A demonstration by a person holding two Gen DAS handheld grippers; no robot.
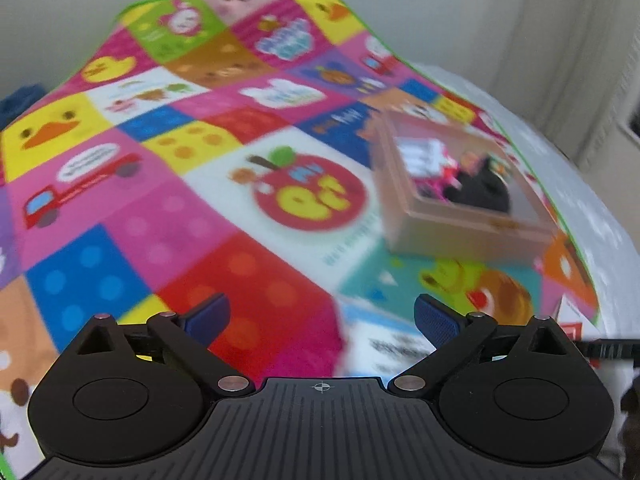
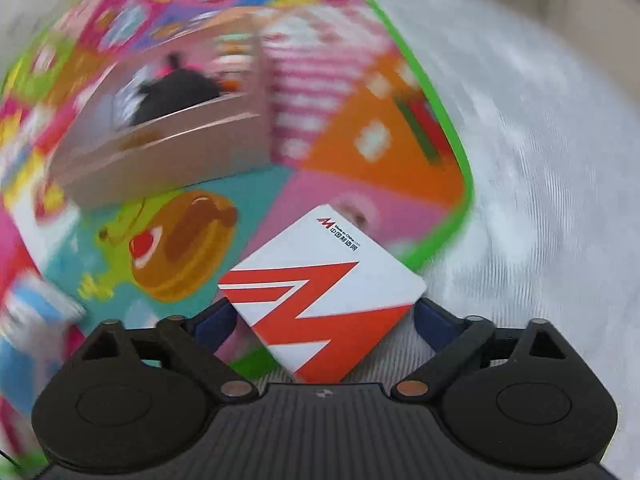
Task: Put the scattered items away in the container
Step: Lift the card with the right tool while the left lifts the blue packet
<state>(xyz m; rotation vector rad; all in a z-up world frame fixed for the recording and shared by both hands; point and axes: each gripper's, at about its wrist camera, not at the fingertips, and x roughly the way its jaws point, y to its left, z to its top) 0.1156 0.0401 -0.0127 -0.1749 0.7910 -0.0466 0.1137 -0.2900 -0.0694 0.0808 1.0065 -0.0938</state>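
Observation:
A tan open box [image 1: 460, 216] sits on the colourful patchwork mat [image 1: 200, 184] at the right; inside it are a black item [image 1: 480, 188] and white and pink items. My left gripper [image 1: 322, 318] is open and empty, low over the mat, left of and nearer than the box. In the right wrist view my right gripper [image 2: 324, 320] is shut on a white card with a red zigzag logo [image 2: 324, 292], held by two opposite corners above the mat's corner. The box [image 2: 168, 140] lies up and left of it, blurred.
The mat [image 2: 352, 148] has a green edge and lies on a white textured bedcover [image 2: 540, 160]. A white and blue item [image 2: 36, 312] lies blurred at the left. Pale walls and a curtain [image 1: 580, 40] stand behind.

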